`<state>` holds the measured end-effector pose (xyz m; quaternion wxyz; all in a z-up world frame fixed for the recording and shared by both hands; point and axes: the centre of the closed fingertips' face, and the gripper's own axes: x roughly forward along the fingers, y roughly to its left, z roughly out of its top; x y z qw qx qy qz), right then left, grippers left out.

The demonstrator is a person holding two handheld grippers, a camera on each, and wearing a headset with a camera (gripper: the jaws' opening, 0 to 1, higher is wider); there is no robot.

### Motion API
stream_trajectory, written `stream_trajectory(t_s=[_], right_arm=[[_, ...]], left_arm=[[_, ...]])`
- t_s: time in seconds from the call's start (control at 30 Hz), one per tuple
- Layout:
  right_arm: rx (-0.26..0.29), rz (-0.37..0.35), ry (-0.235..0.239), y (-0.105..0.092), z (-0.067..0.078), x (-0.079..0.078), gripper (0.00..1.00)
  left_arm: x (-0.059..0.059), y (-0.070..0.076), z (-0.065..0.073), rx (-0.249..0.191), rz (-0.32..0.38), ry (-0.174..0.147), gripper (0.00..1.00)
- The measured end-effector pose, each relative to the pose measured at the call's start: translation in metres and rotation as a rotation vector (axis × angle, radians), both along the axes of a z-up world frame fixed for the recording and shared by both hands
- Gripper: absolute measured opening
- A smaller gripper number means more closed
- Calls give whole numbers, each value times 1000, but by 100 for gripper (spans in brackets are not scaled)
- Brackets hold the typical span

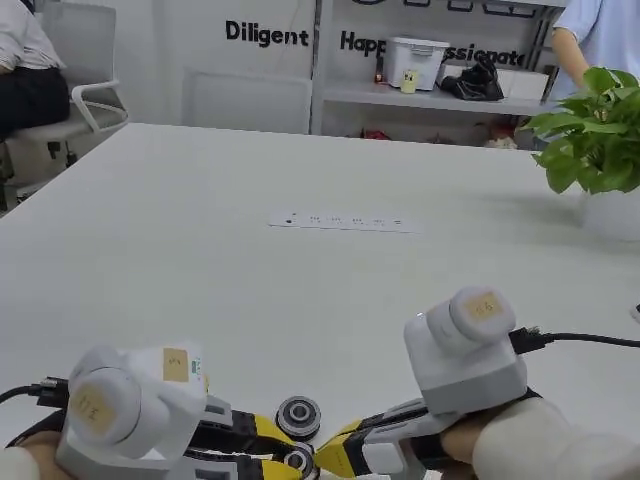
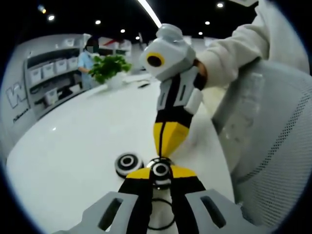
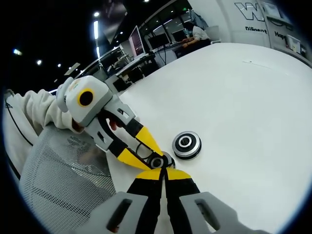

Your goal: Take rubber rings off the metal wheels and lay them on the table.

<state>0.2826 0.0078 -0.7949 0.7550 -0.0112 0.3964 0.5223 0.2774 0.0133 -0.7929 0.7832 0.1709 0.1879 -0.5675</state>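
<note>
1. Head view, bottom edge: finds the left gripper (image 1: 278,452) and the right gripper (image 1: 328,455) nose to nose over the near edge of the table (image 1: 300,300), a held wheel (image 1: 298,461) between them and a free wheel (image 1: 298,412) lying just beyond, its rubber ring (image 1: 282,416) apparently not yet off.
2. Left gripper view: shows the left jaws clamped on the held wheel, one yellow tip on each side. Shows the right jaws pressed together, tips touching the wheel's far rim. Cannot tell whether those tips pinch the wheel's ring or merely rest against it.
3. Risks a slip: with only a thin bite of rubber, could lose the ring mid-pull and let it snap back into its groove.
4. Risks a twist: held by two narrow tips, could let the wheel pivot or pop loose under a sideways pull.
5. Risks a drop: works right at the table's near edge, beside a mesh chair (image 2: 273,146), so could send a loosened wheel or a flung ring over the side instead of onto the table.
6. Risks a knock: sits just beside the free wheel, so could set it rolling with one careless swing of a jaw.
</note>
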Motion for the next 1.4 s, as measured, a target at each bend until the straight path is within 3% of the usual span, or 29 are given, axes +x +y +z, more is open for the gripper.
stream_trajectory(t_s=[0.5,0.93,0.97,1.0,1.03,1.07,1.1,1.13,1.33,1.4], right_arm=[[1,-17,-14,-1,1,2,0],[35,-26,32,-2,3,0,0],[43,-24,35,-2,4,-1,0],[159,-29,47,11,20,0,0],[230,-79,82,15,35,4,0],[224,-92,69,13,37,8,0],[179,-86,8,8,37,15,0],[169,-80,-4,7,38,15,0],[107,-51,12,1,19,4,0],[67,-17,-17,-1,14,1,0]], left_arm=[[2,0,0,24,-5,-13,13],[2,-2,0,17,-13,-2,13],[2,-2,1,23,-13,1,13],[2,-3,1,28,-15,0,13],[1,-3,1,32,-16,-2,13],[1,-3,1,32,-14,0,13],[1,-2,0,32,-14,-1,13],[2,-2,0,31,-16,-1,13],[1,-2,0,34,-17,-9,13],[1,-2,0,35,-18,-10,13]])
